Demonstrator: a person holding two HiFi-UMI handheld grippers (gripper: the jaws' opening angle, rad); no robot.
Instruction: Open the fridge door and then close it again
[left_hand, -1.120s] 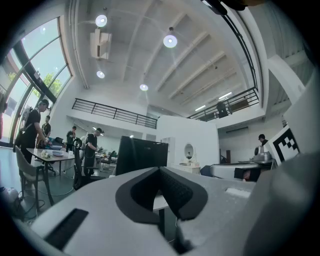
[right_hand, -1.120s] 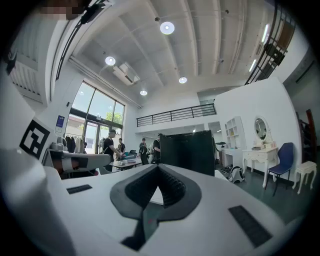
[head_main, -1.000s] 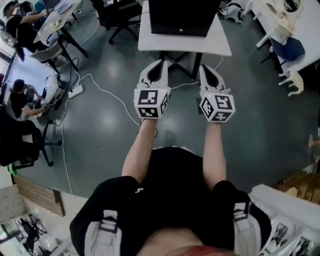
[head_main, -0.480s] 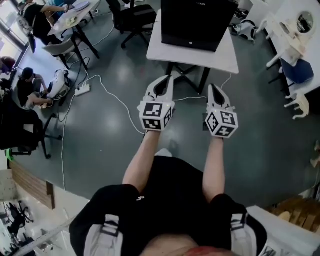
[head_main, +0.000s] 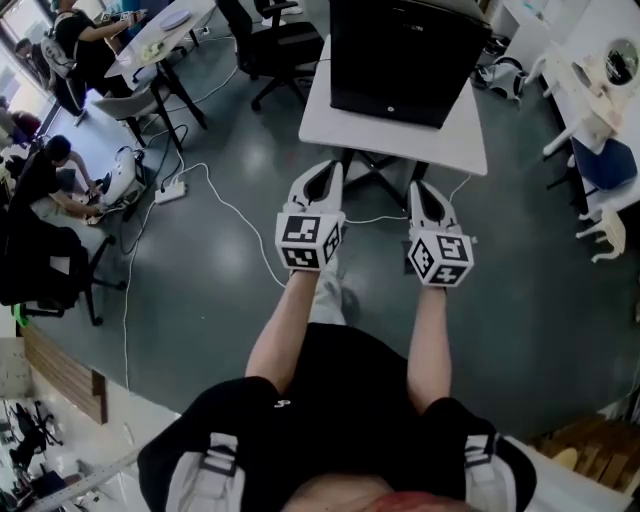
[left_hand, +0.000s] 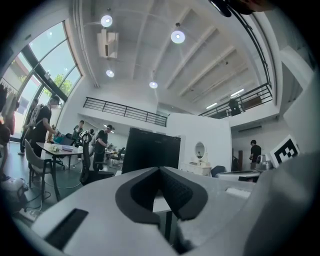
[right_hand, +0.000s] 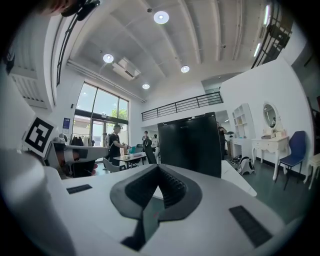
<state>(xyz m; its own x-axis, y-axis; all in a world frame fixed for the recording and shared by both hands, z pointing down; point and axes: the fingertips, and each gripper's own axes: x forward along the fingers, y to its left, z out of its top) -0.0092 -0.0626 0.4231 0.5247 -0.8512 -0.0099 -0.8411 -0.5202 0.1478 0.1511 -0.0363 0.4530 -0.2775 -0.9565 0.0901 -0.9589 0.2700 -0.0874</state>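
Grey floor (head_main: 220, 290) is seen below; the black fridge (head_main: 405, 60) is set on a table (head_main: 400, 140) ahead. Left gripper (head_main: 328, 168) and right gripper (head_main: 420, 188) are held clenched, empty. Approach is judged in hand; its door must be reached next.

Just ahead of your fingers (head_main: 303, 192) a white table (head_main: 400, 145) stands on the grey floor (head_main: 200, 290). Left of them, a white cable (head_main: 235, 210) runs to a power strip (head_main: 168, 190). Farther off sit a black office chair (head_main: 282, 45) and seated people (head_main: 45, 170). Far right is a blue chair (head_main: 608, 165).
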